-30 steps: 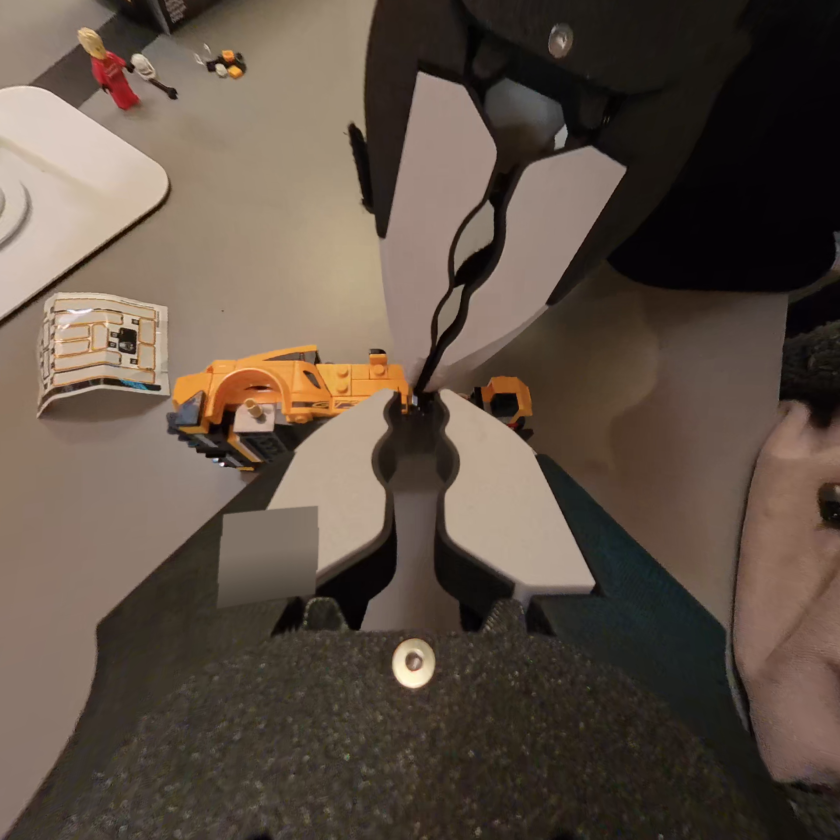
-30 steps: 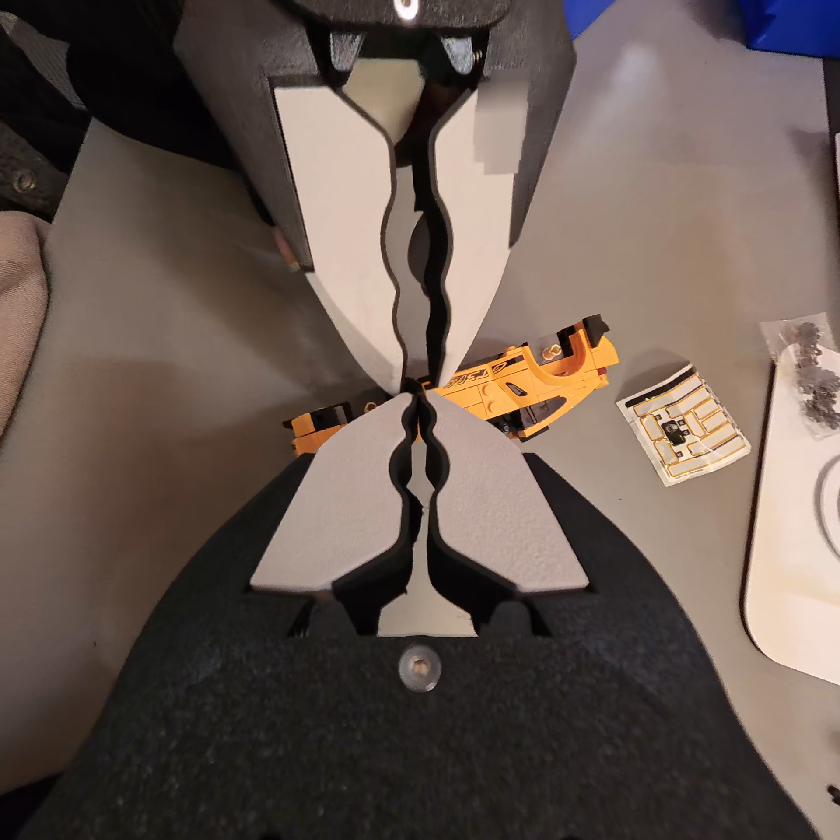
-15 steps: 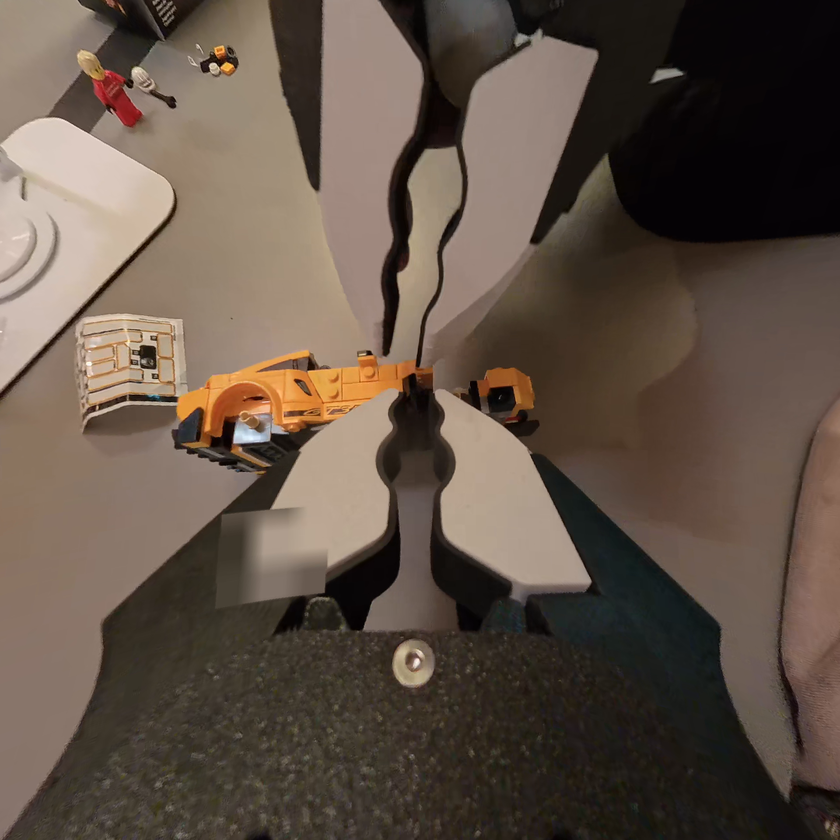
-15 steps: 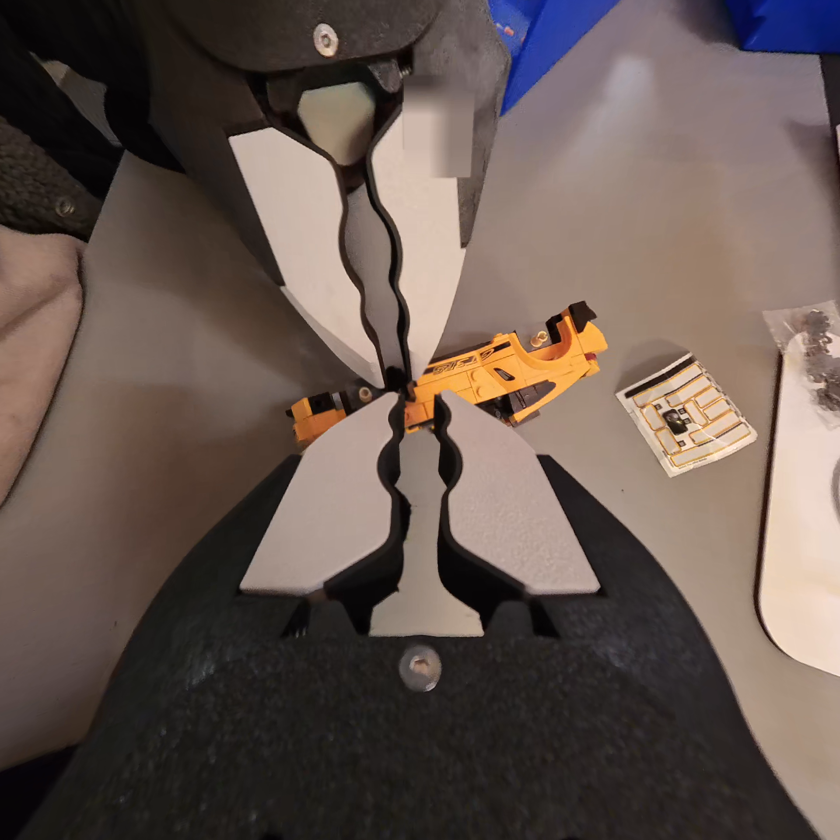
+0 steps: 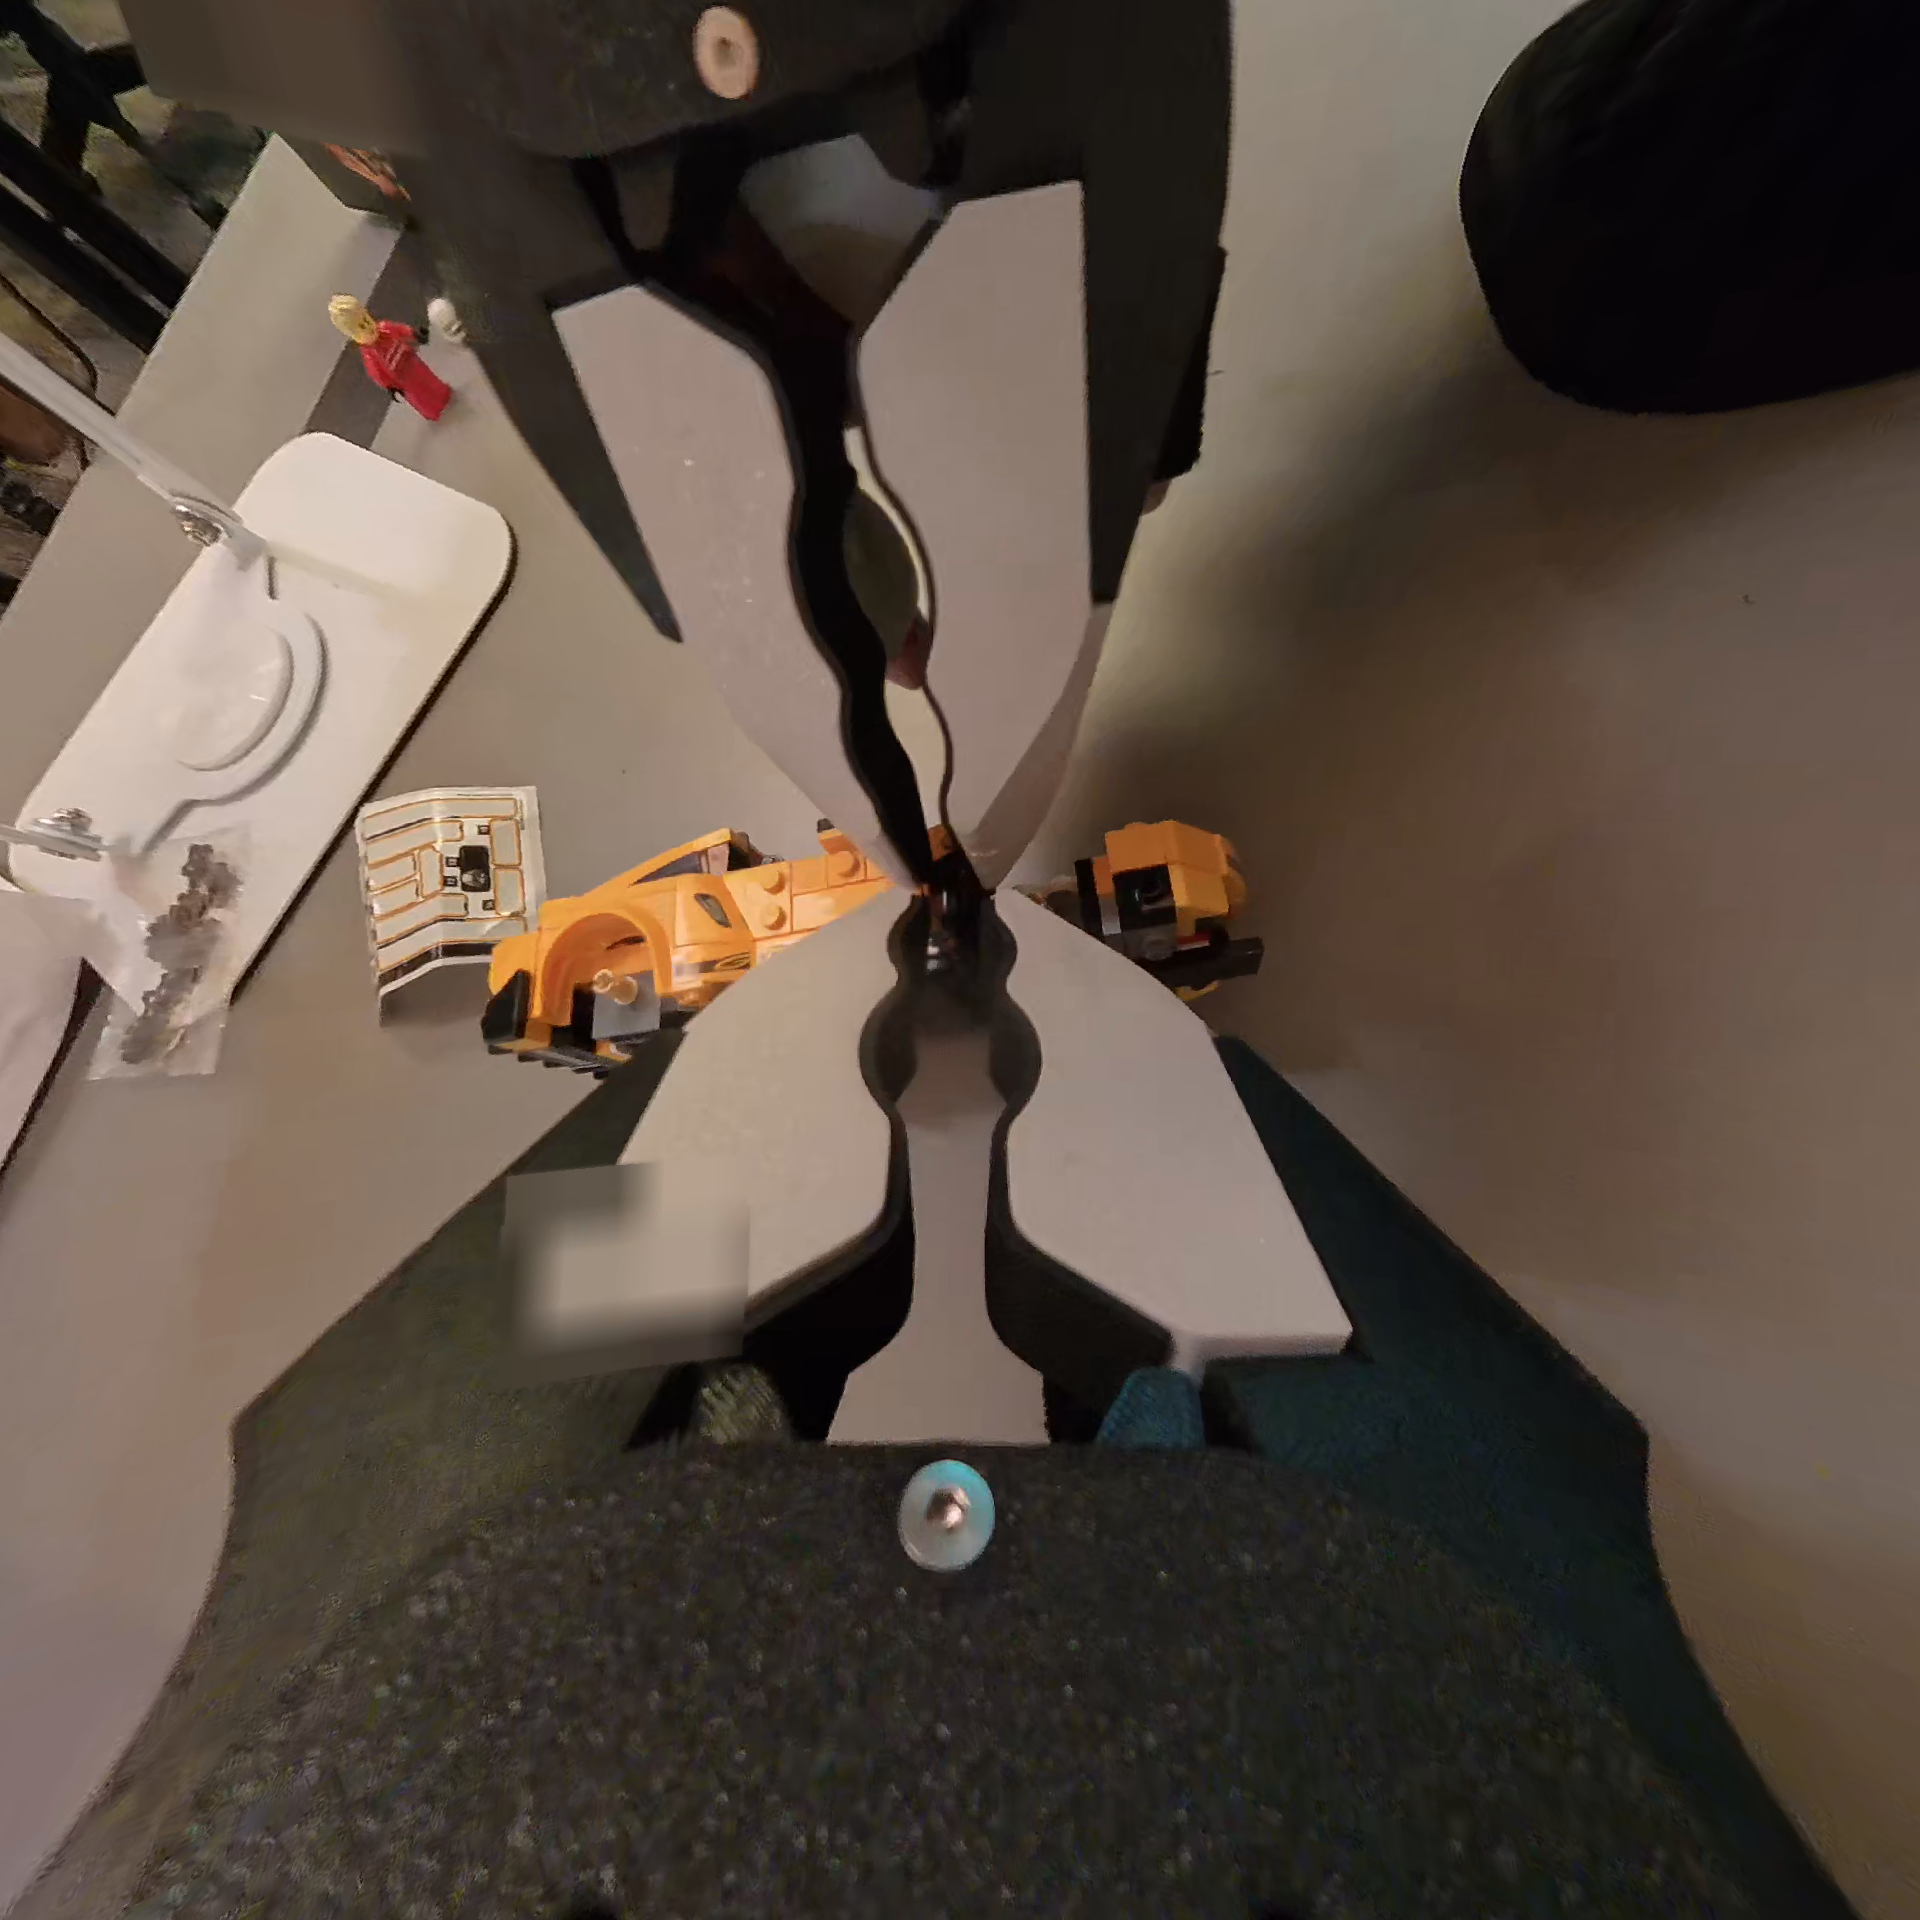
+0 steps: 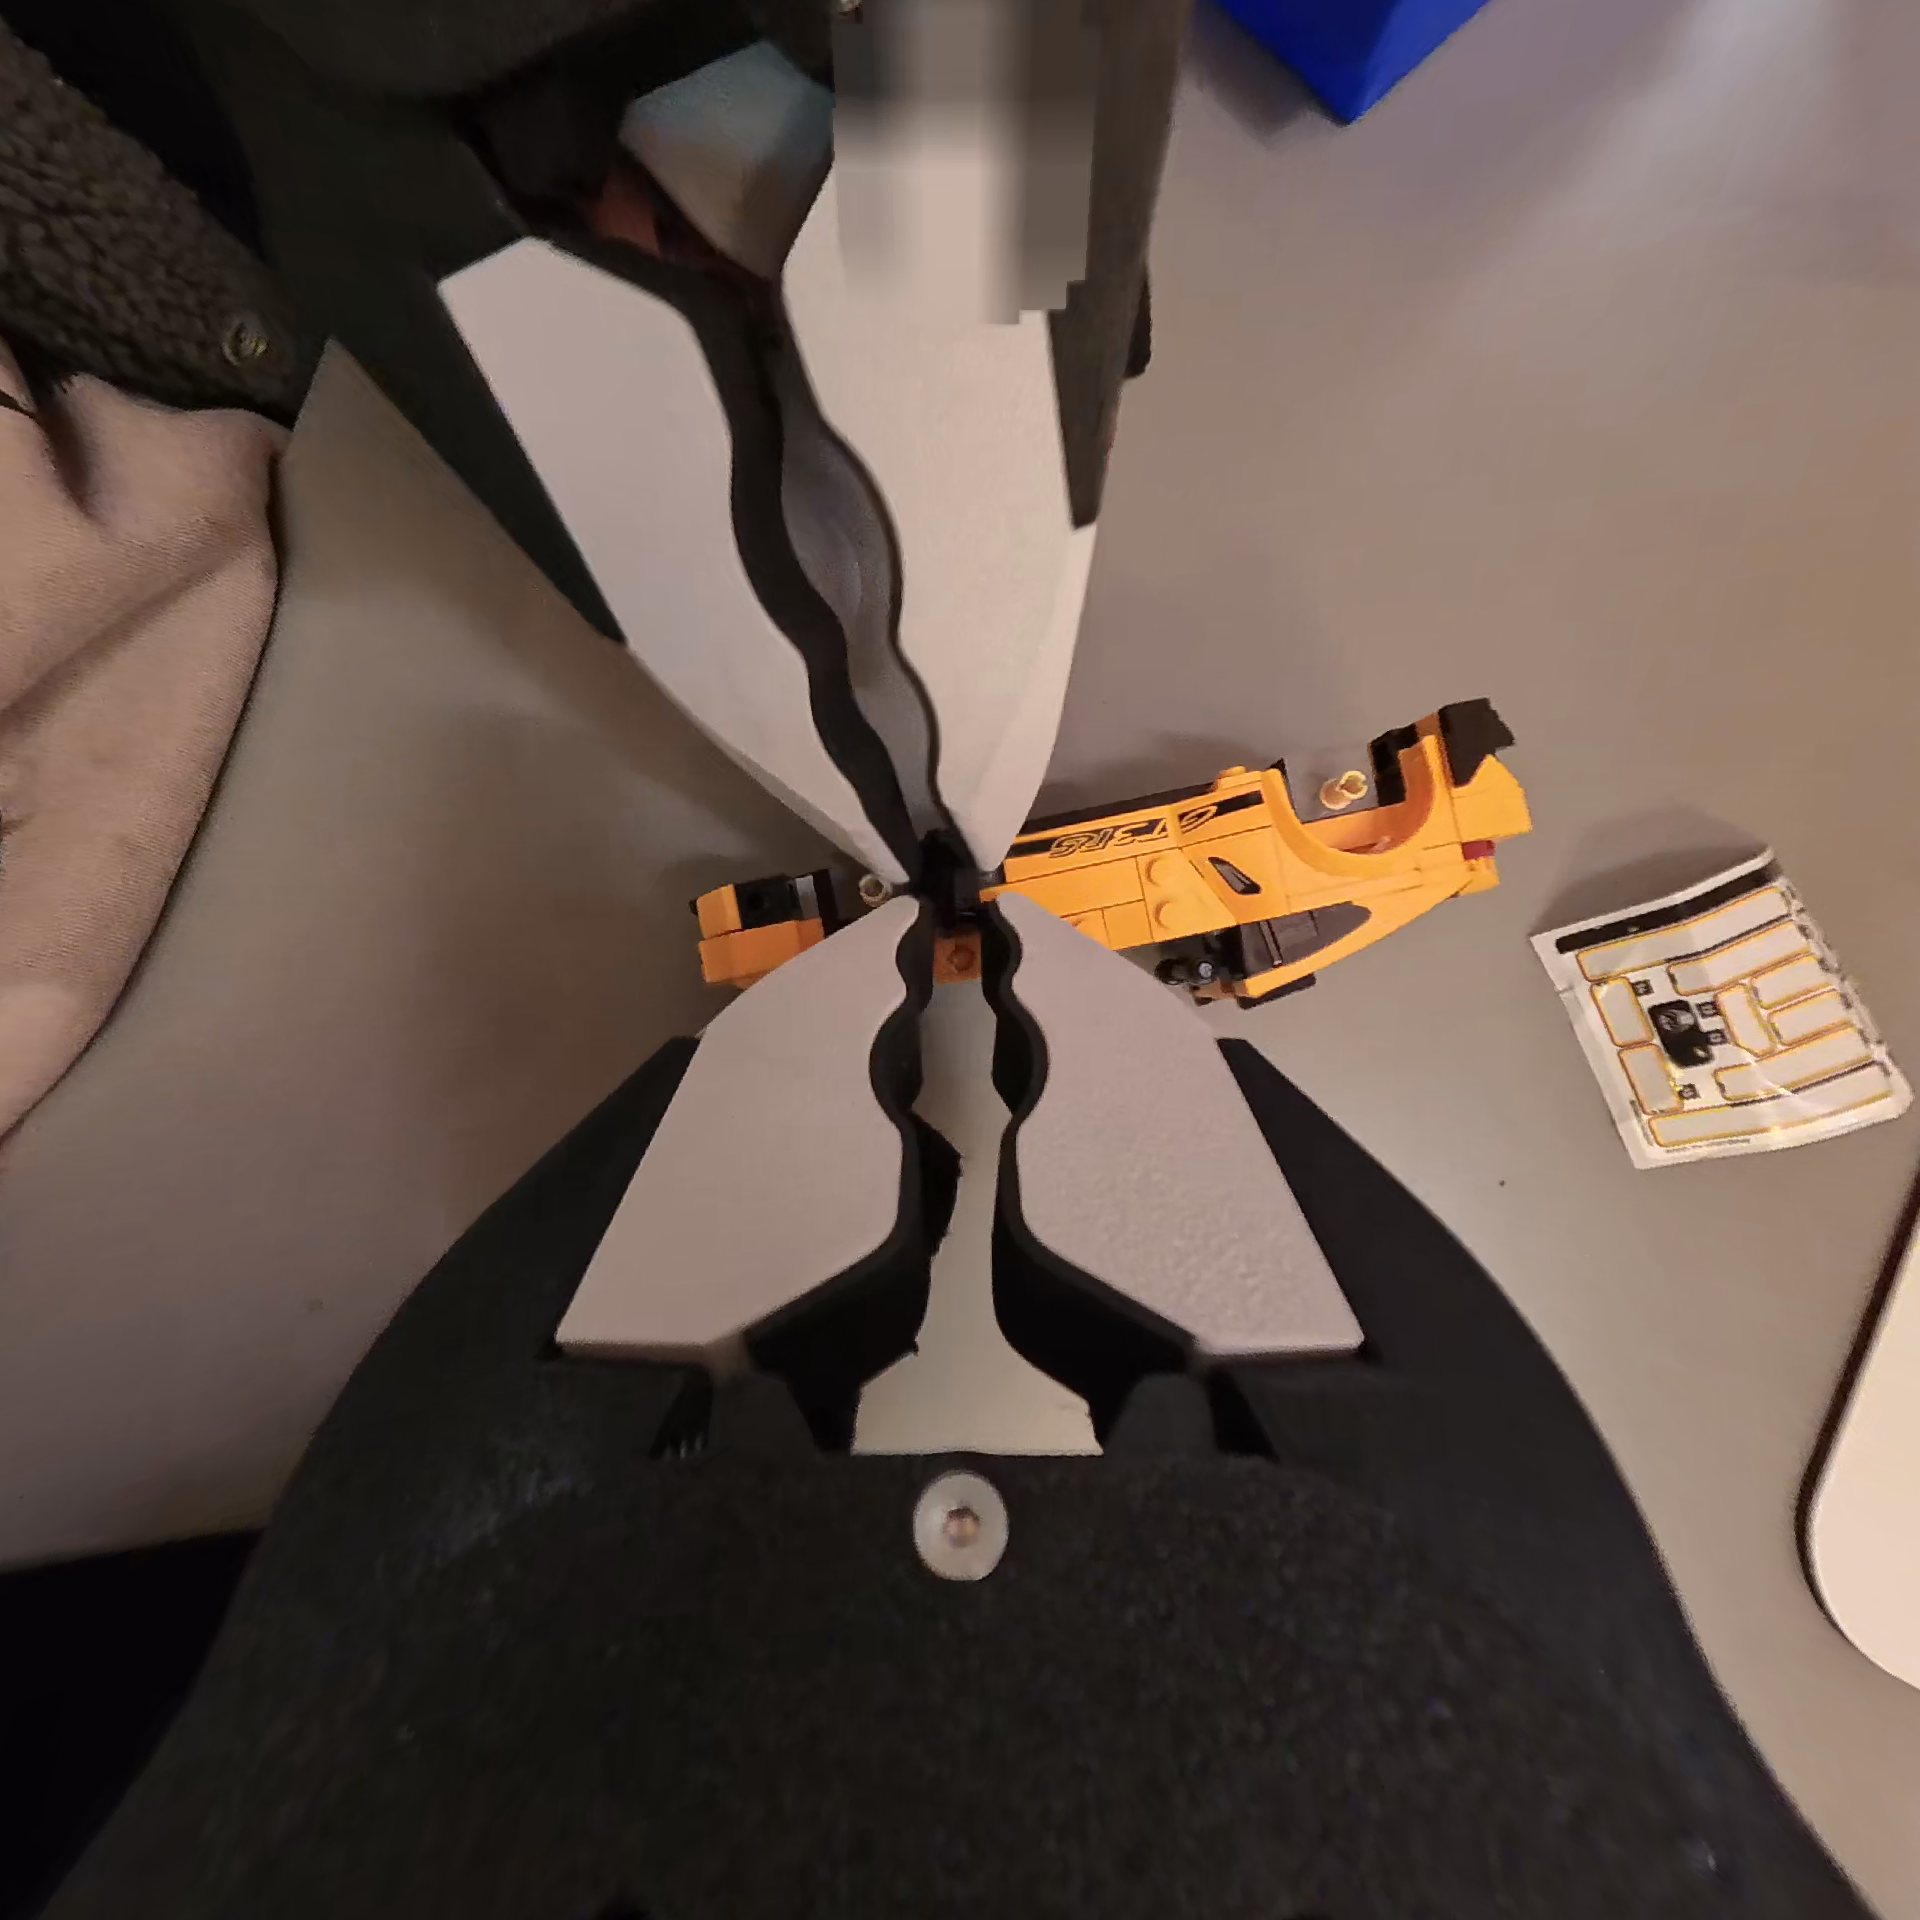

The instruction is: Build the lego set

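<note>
Jaws of left gripper (image 5: 948,914) and right gripper (image 6: 948,914) are narrowed, tip to tip, on a small black piece (image 6: 951,878) above the orange car (image 6: 1247,883) on the tabletop (image 6: 1455,468); uneven squeeze might eject it.

You had two tongs, one orange car (image 5: 665,935), one sticker sheet (image 5: 449,894), one red figure (image 5: 393,353), one white tray (image 5: 312,623), one bag of small parts (image 5: 171,956).

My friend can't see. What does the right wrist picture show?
Two grippers, the right gripper and the left gripper, meet tip to tip over an orange lego car on a grey table. A sticker sheet lies beside it.
</note>
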A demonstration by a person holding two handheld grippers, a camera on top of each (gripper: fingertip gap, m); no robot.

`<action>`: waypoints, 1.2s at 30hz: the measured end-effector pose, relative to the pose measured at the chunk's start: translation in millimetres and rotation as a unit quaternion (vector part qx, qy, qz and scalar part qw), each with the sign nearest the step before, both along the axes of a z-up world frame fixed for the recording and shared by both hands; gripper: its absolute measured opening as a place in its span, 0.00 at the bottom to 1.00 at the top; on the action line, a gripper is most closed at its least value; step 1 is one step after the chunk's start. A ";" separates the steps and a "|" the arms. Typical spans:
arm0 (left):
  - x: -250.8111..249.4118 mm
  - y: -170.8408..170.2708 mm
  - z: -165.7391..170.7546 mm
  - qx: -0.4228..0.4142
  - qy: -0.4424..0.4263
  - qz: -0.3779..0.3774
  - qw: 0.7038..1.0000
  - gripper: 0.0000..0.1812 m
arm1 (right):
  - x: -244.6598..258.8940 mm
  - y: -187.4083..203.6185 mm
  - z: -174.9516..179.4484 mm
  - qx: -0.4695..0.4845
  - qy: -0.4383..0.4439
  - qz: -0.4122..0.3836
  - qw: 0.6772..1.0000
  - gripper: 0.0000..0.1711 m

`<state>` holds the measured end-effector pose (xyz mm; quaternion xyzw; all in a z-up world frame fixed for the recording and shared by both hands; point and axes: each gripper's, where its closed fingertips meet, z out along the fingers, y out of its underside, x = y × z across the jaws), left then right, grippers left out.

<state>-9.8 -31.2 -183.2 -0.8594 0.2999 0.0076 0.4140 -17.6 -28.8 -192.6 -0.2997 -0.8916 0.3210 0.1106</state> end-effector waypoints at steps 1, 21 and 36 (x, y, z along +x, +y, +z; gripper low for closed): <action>-0.6 -0.2 2.0 -0.003 -0.018 0.001 1.000 0.05 | -0.8 -0.2 2.4 0.001 0.015 0.002 1.000 0.05; -9.8 -0.3 0.1 -0.110 -0.085 -0.006 0.990 0.04 | -0.8 9.7 10.5 0.020 0.105 -0.014 0.994 0.08; -13.3 -6.3 -1.7 -0.099 -0.017 0.022 0.995 0.04 | -0.1 -2.4 -11.7 -0.144 0.069 -0.082 0.984 0.09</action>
